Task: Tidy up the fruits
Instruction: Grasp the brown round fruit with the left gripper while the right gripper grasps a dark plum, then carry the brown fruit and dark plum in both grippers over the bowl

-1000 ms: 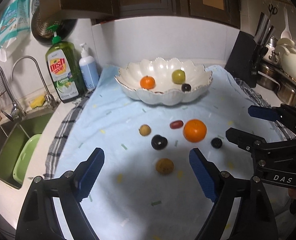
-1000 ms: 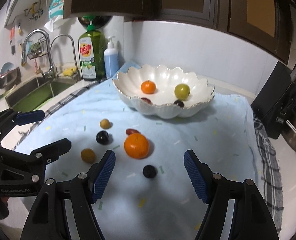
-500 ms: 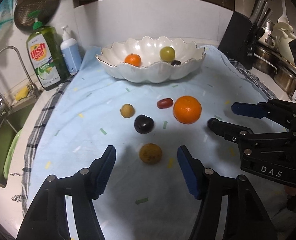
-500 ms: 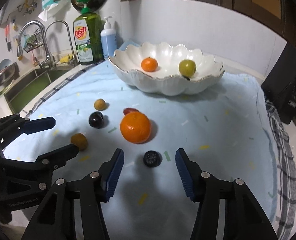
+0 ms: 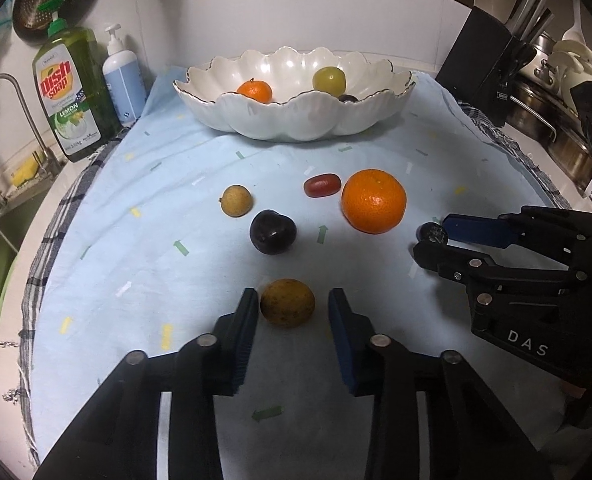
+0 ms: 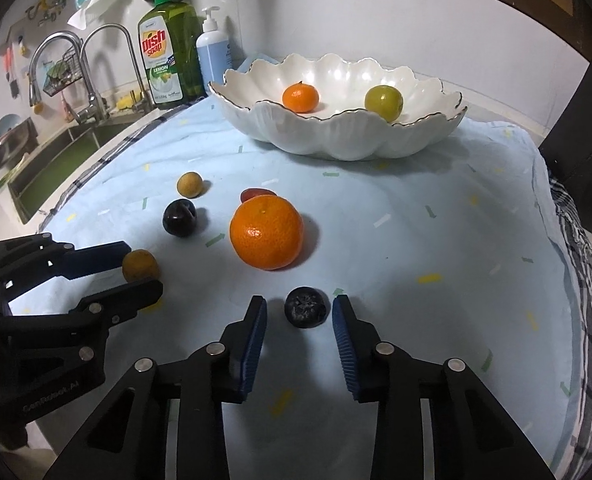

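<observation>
Both grippers are being closed: the left gripper (image 5: 292, 310) is set astride a brown fruit (image 5: 287, 307), the right gripper (image 6: 299, 315) astride a blueberry (image 6: 306, 306), neither yet squeezed, on the cloth (image 5: 176, 280).

A pale blue cloth (image 5: 136, 248) flecked with yellow, green and white dashes carries a bright orange mandarin (image 5: 374, 201), a dark purple plum (image 5: 272, 231) and a gold-rimmed white bowl (image 5: 296, 120).
</observation>
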### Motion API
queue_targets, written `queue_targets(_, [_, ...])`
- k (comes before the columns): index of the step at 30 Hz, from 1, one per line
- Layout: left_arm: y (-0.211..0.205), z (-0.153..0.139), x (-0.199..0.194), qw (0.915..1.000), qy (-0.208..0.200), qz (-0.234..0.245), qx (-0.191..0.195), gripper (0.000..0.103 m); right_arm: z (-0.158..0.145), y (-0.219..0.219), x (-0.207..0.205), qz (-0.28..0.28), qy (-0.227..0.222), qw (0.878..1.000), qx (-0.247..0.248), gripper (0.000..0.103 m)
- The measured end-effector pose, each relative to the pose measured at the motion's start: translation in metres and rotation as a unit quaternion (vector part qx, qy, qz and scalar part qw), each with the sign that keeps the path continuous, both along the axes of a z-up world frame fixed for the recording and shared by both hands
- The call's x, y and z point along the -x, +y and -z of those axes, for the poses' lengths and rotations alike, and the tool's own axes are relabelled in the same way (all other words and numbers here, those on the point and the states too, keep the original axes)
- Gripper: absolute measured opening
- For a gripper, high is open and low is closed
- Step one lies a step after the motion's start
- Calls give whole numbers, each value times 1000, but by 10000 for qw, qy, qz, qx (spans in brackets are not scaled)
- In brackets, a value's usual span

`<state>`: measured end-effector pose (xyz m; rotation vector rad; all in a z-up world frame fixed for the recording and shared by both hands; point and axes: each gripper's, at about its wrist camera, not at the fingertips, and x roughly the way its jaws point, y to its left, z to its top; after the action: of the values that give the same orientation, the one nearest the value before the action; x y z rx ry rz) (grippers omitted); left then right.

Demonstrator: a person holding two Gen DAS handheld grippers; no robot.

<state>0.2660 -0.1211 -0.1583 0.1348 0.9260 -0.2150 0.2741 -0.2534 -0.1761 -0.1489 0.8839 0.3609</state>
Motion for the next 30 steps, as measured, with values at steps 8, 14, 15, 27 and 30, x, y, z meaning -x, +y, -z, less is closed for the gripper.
queue_targets(8, [1, 1, -2, 10000, -4, -19, -34, 29, 2, -1, -3, 45, 44, 10000, 22, 23])
queue_targets(14, [1, -5, -1, 10000, -77, 6, 3, 29, -2, -1, -1, 45, -11, 10000, -21, 22])
queue_targets(15, [1, -7, -1, 10000, -98, 8, 5, 29, -4, -1, 0, 44, -34, 10000, -27, 22])
queue_targets(27, [1, -45, 0, 9985, -527, 31, 150, 29, -43, -7, 8, 122, -483, 9986, -164, 22])
queue_targets(30, [1, -58, -1, 9972, -724, 47, 177, 29, -56, -9, 8, 128, -673, 9975, -194, 22])
